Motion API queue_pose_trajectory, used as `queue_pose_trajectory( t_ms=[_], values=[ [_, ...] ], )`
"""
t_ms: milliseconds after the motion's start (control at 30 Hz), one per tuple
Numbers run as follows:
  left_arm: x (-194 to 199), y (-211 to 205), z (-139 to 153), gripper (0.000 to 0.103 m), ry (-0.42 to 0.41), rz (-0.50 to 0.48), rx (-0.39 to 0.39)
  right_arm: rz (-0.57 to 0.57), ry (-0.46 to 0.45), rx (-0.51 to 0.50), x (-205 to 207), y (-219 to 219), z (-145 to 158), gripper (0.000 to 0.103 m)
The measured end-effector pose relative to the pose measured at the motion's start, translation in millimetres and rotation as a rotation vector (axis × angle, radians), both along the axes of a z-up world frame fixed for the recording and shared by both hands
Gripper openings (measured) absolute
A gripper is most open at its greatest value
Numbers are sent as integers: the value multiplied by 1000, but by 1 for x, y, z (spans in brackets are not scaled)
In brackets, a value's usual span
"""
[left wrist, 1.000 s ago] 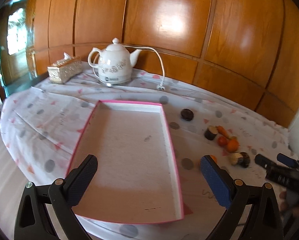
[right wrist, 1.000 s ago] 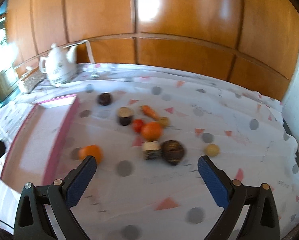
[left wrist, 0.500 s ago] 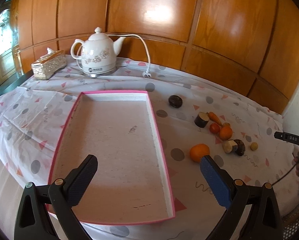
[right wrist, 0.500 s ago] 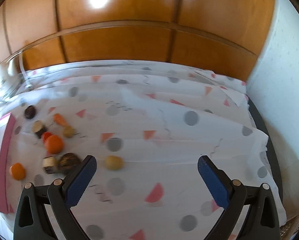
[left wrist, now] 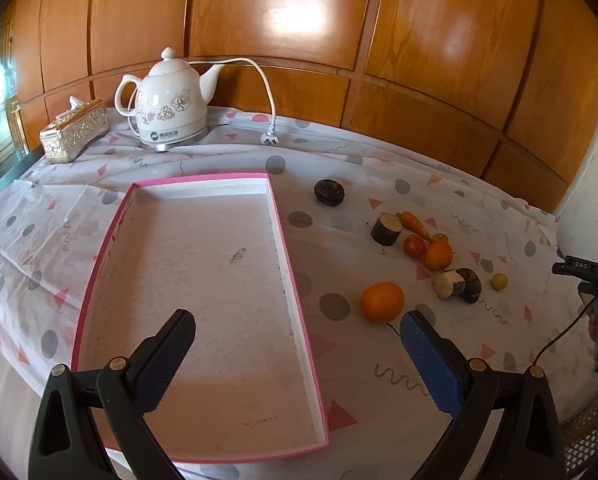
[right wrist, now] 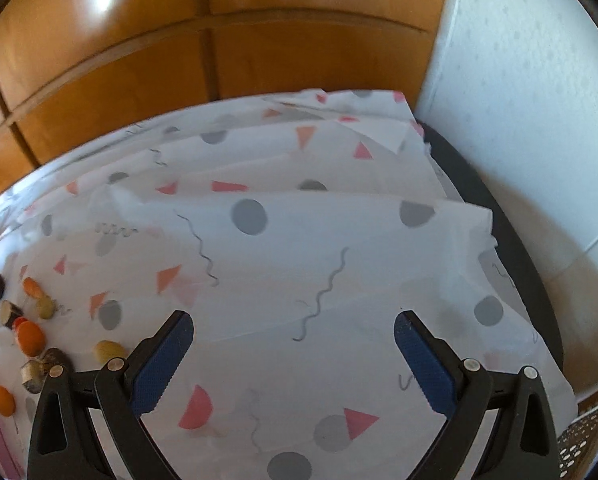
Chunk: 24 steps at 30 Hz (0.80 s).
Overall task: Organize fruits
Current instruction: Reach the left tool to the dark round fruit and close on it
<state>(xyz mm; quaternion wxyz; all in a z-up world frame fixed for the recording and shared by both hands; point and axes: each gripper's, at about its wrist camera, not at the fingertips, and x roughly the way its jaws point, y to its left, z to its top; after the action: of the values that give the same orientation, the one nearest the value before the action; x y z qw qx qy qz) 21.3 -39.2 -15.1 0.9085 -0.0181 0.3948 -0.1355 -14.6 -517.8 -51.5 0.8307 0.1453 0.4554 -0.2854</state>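
Right tongs (right wrist: 293, 346) have swung off the fruit, gaping like left tongs (left wrist: 297, 346), which alone show the tray (left wrist: 283, 240).

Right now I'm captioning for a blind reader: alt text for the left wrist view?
An empty pink-edged tray lies on a patterned tablecloth, fruits scattered to its right, nearest an orange. The open left gripper hovers in front.

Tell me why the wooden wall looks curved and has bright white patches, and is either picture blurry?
Left wrist view: the fisheye lens bows the wood panelling, and the white patch is glare on its glossy surface; fruit like the orange looks sharp. Right wrist view: same bowing and glare, but the tablecloth and fruit at the left edge look soft, smeared.
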Motion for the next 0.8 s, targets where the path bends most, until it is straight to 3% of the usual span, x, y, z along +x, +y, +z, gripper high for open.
queue_pose_trajectory(
  t_ms=[367, 533, 667, 800],
  values=[
    [43, -14, 2, 103, 15, -31, 24, -206, -34, 141, -26, -43, -4, 101],
    [70, -27, -1, 103, 45, -33, 95, -335, -89, 201, -46, -65, -2, 101],
    [92, -38, 1, 103, 30, -44, 144, -342, -90, 227, -47, -68, -5, 101],
    [117, -48, 3, 103, 40, -72, 141, -356, -109, 208, -50, -70, -2, 101]
  ],
)
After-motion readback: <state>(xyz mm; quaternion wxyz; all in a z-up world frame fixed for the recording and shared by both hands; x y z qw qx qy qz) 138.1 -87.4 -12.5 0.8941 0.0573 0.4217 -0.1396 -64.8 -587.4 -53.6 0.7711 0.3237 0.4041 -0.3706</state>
